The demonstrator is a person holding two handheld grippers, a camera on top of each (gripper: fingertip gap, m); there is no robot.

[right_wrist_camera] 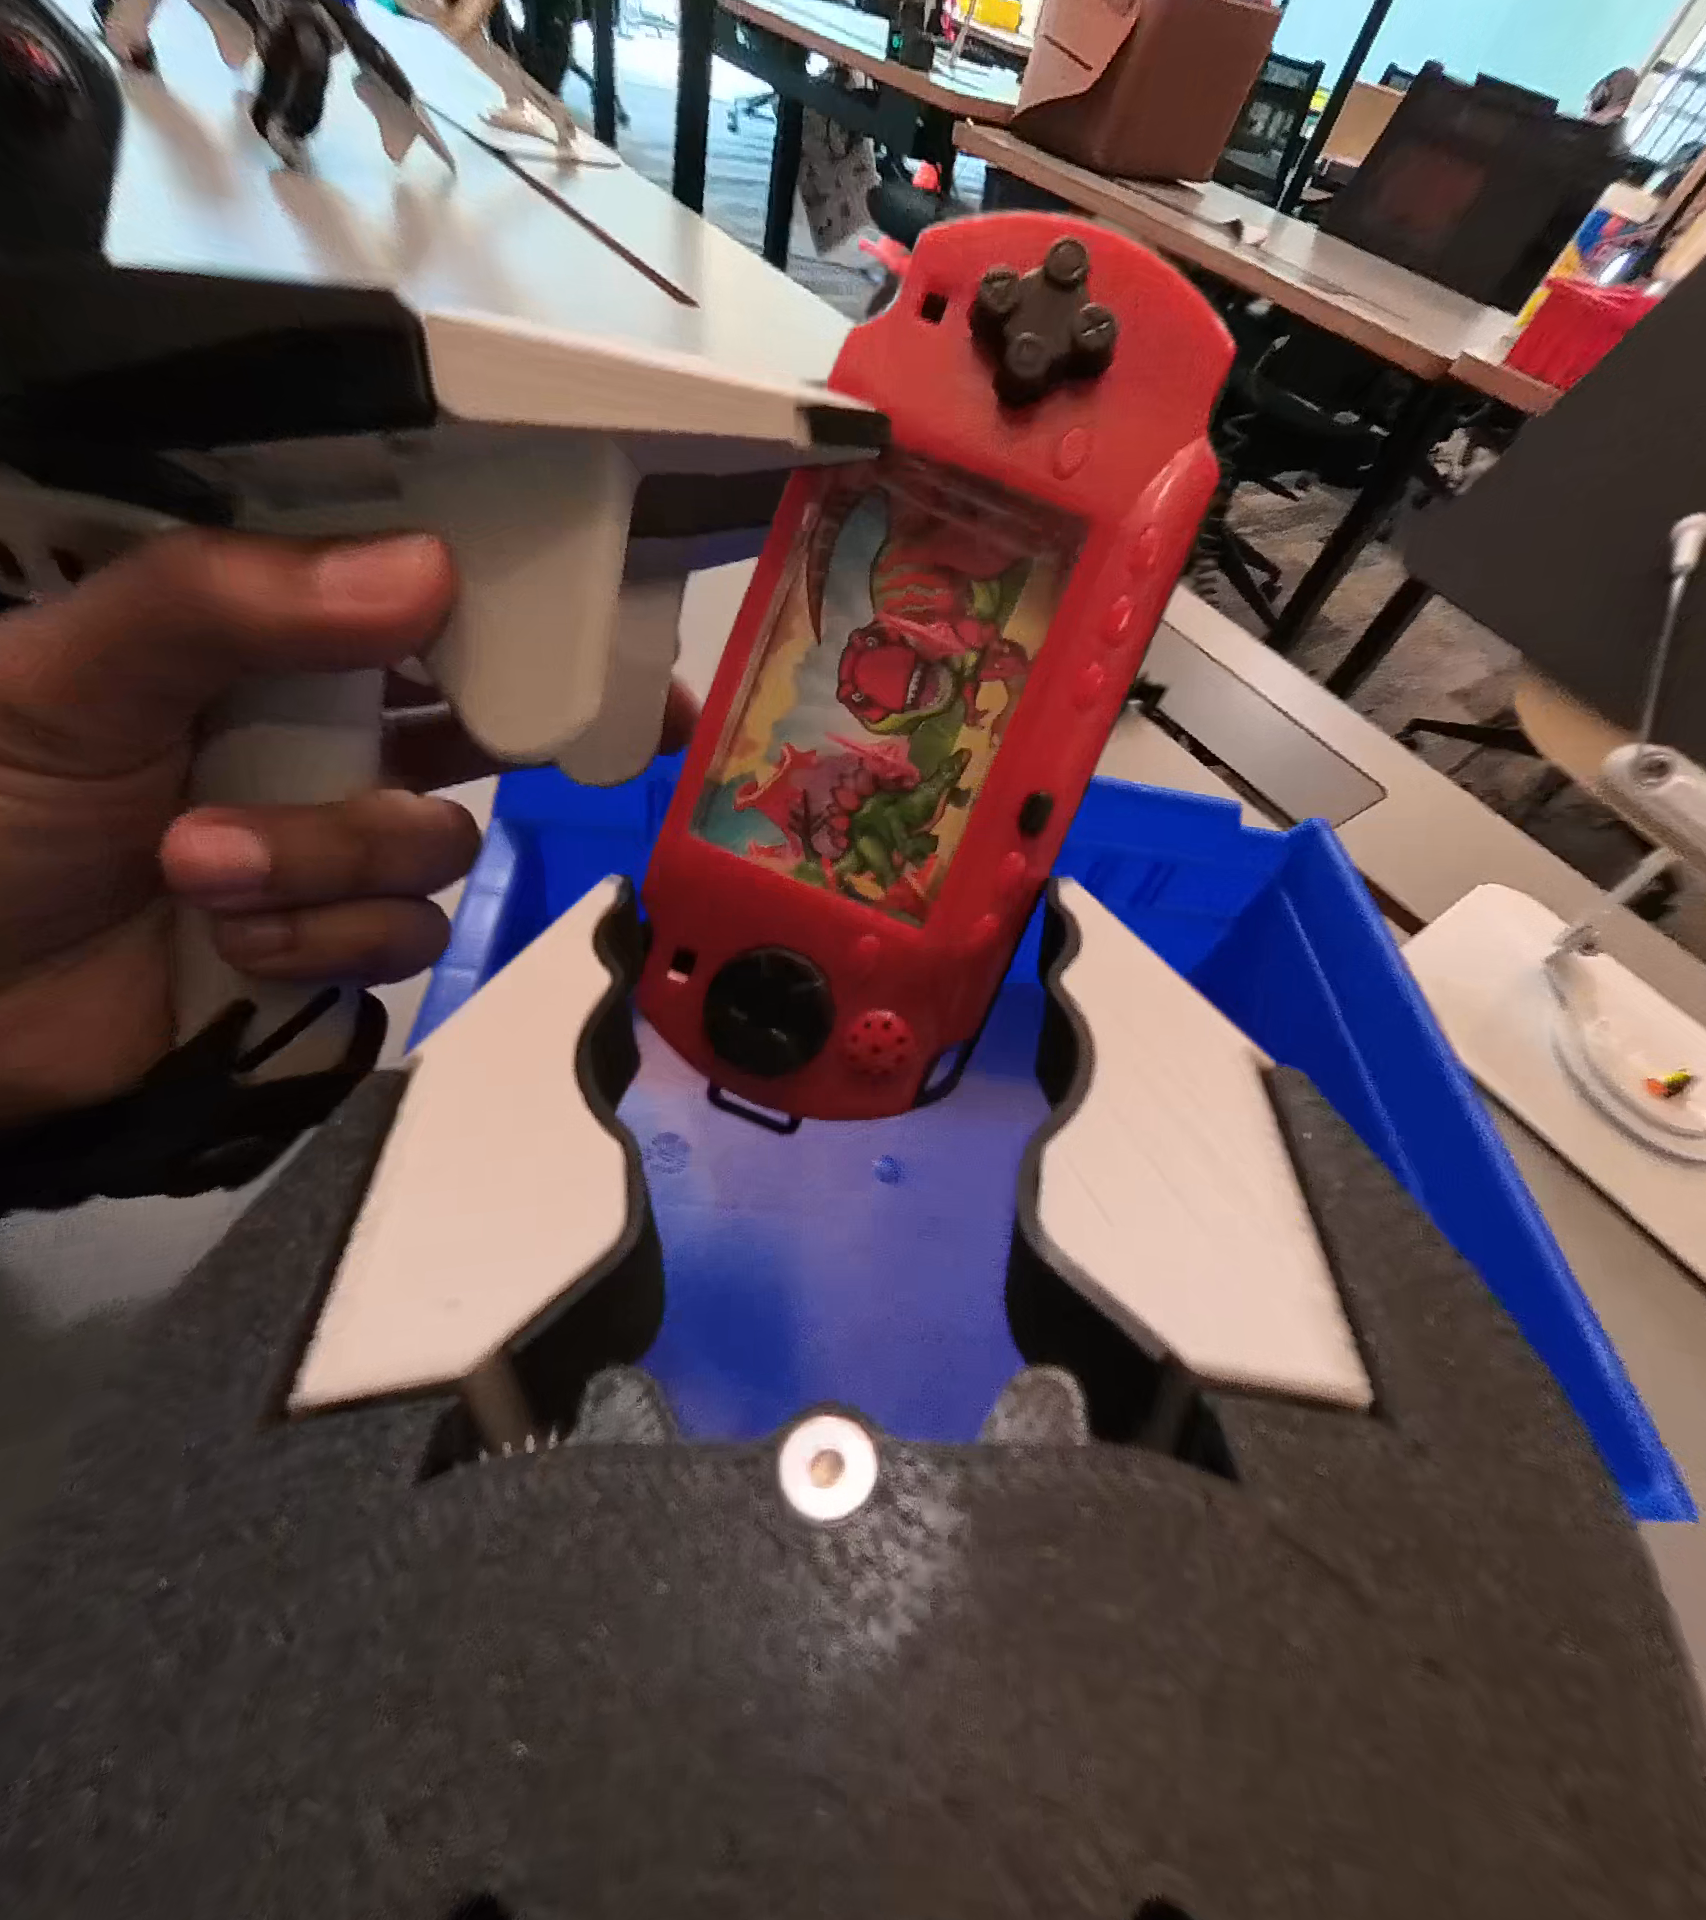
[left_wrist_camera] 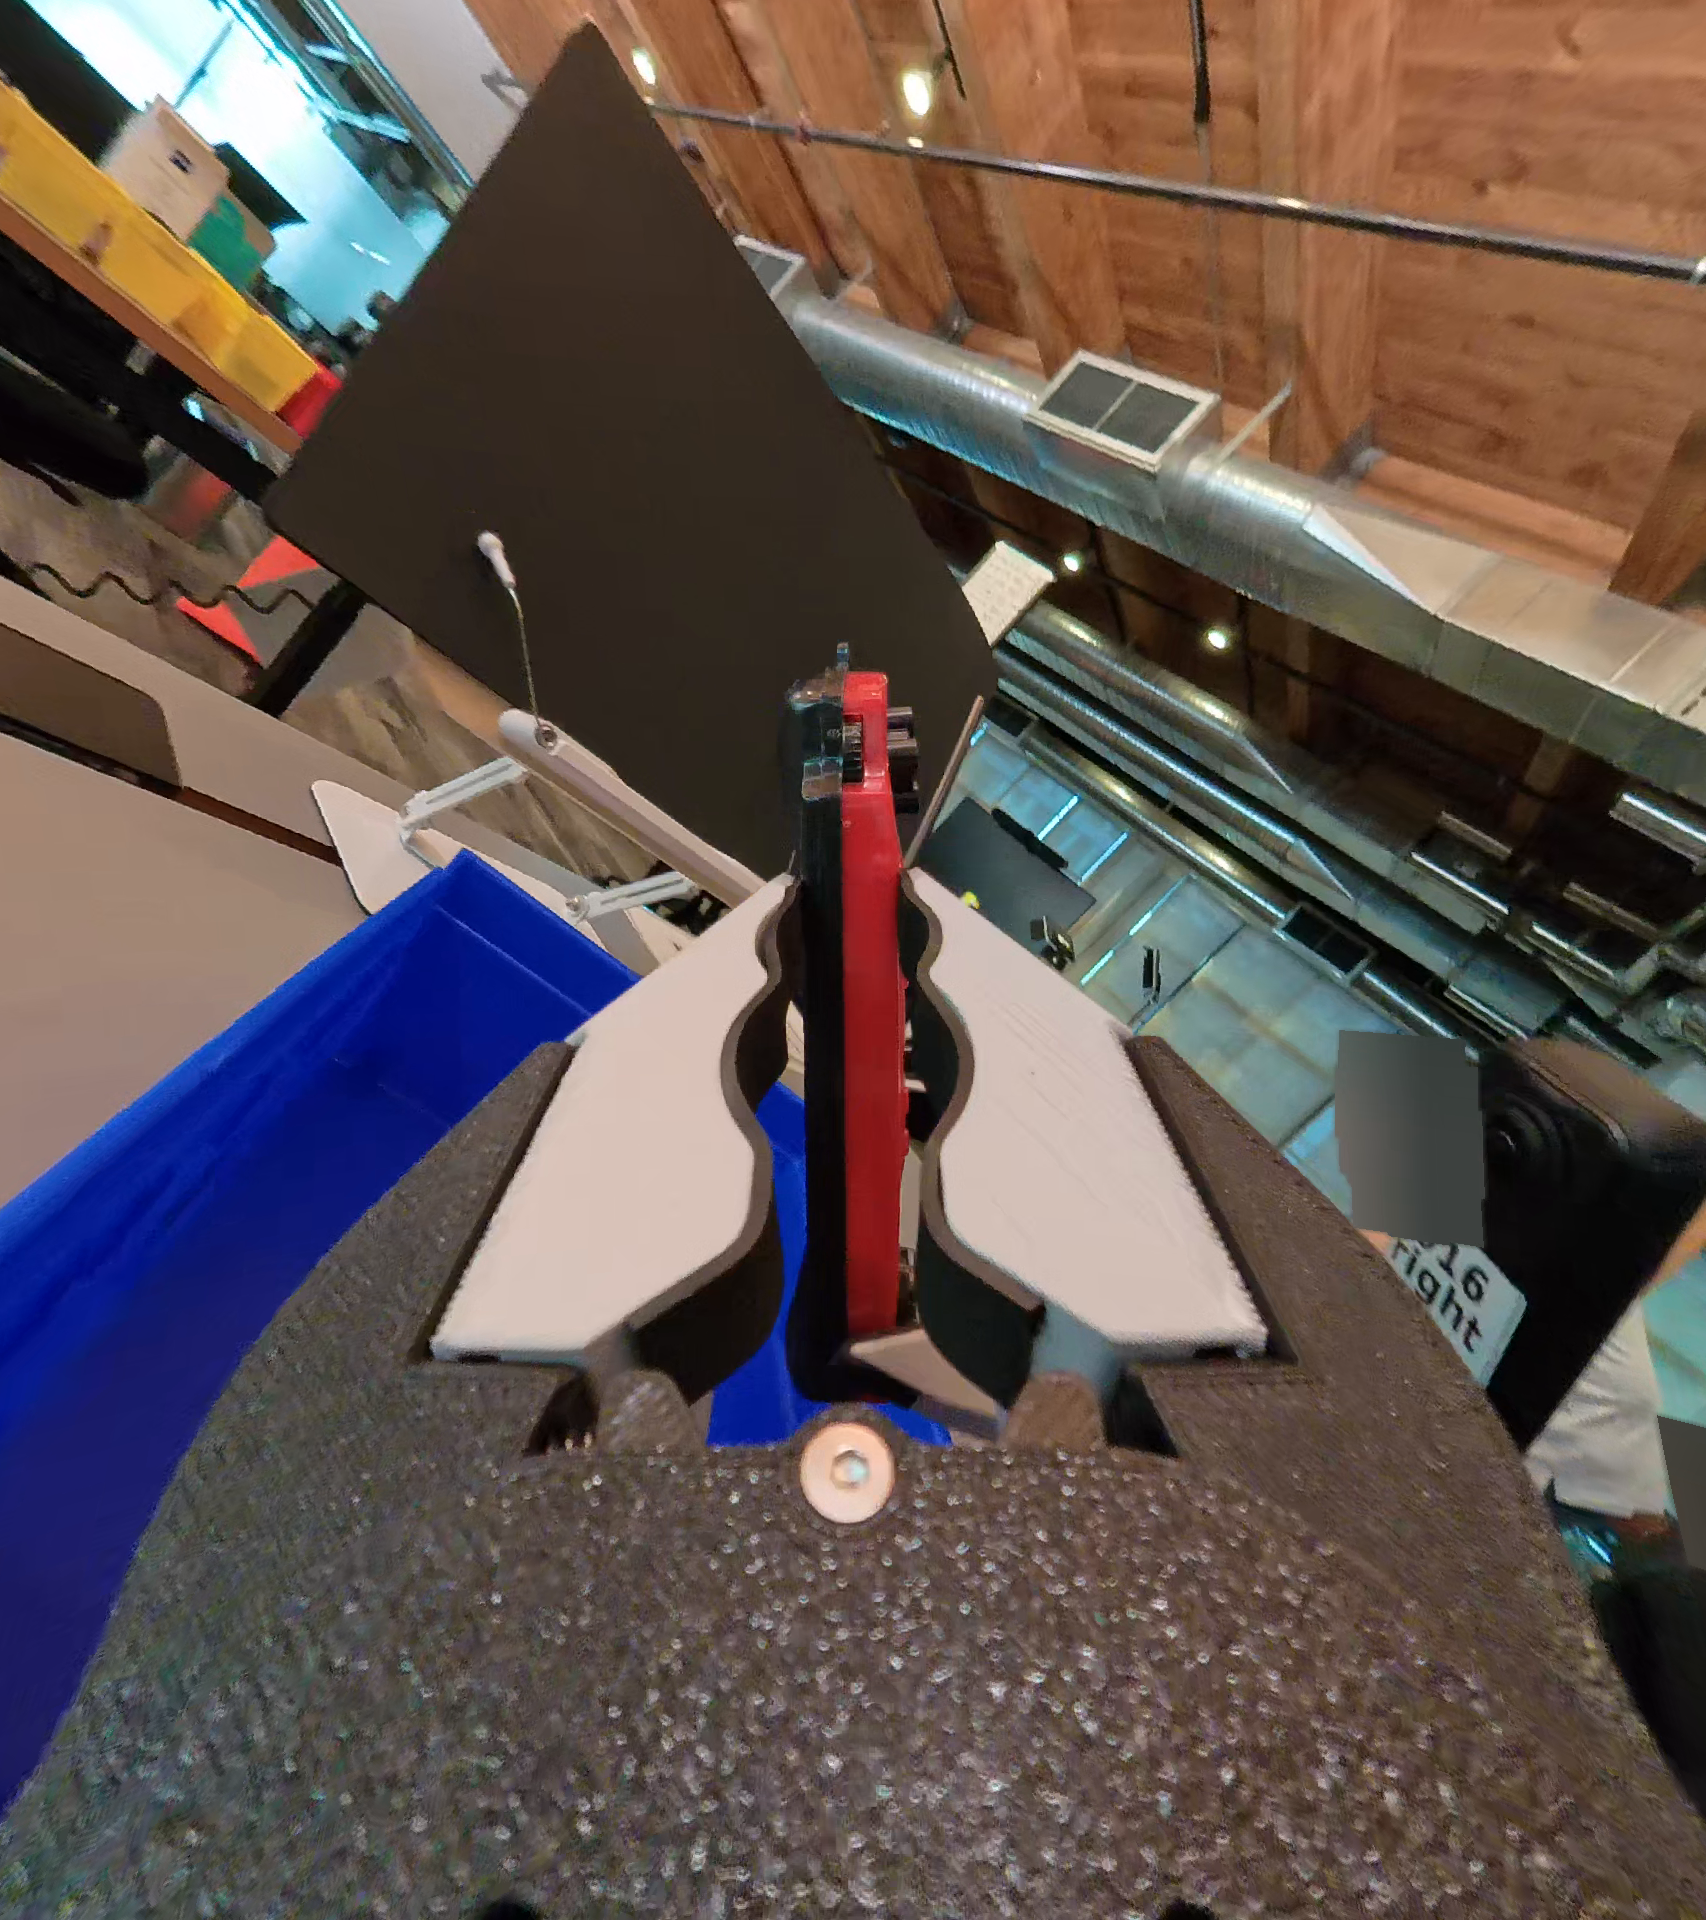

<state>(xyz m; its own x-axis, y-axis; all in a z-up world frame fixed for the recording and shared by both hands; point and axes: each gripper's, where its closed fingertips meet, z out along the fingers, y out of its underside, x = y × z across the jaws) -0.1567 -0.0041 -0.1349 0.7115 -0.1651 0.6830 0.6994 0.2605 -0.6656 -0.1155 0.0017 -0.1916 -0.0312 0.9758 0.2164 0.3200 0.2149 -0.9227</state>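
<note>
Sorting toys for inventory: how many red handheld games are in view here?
1. The red handheld game is clamped in the left gripper, held tilted above the blue bin, just ahead of the open right gripper. Bin corners are partly hidden.

Both views are bright and evenly lit, with small ceiling spotlights [left_wrist_camera: 916, 91] glowing as flared dots in the left wrist view. The wide-angle lens bends straight lines near the edges, such as the silver duct [left_wrist_camera: 1192, 488]. The right wrist view shows motion blur on the hand [right_wrist_camera: 153, 810] and far tables, while the red handheld game [right_wrist_camera: 916, 665] has mild glare on its screen. Shadows are soft.
</note>
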